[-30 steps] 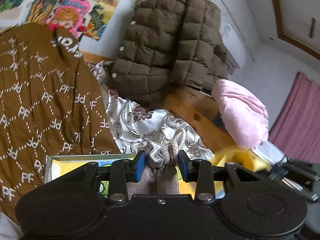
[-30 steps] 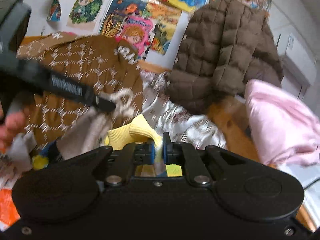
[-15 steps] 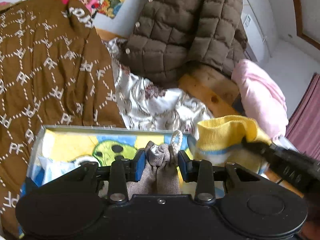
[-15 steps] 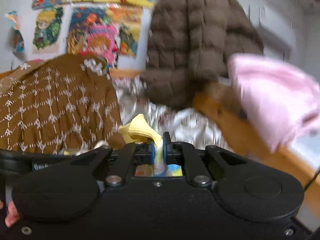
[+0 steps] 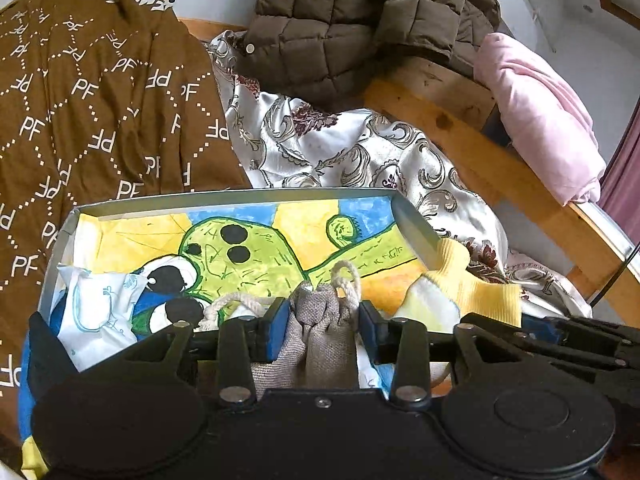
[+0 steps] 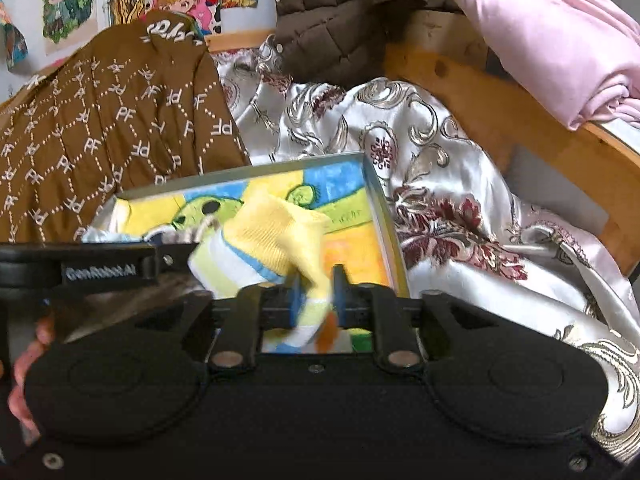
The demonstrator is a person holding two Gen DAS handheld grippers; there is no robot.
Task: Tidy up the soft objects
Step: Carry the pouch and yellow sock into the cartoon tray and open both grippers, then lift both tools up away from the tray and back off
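A shallow metal tray lined with a cactus drawing lies on the bed below both grippers. My left gripper pinches a grey drawstring pouch low over the tray's near side. Its jaws are opening, but the pads still touch the pouch. In the right wrist view my right gripper hangs over the tray's right part. Its jaws are opening, and the blurred yellow sock sits loose between them. The sock drapes over the tray's right rim. A white and blue cloth lies in the tray's left corner.
A brown patterned blanket lies left of the tray and silver floral satin behind and to its right. A quilted brown jacket and a pink blanket rest on the wooden bed frame. A hand holds the left gripper.
Both grippers have come down over the tray, which now fills the lower view. The right jaws, tight on the sock before, have parted. The left jaws have widened slightly around the pouch.
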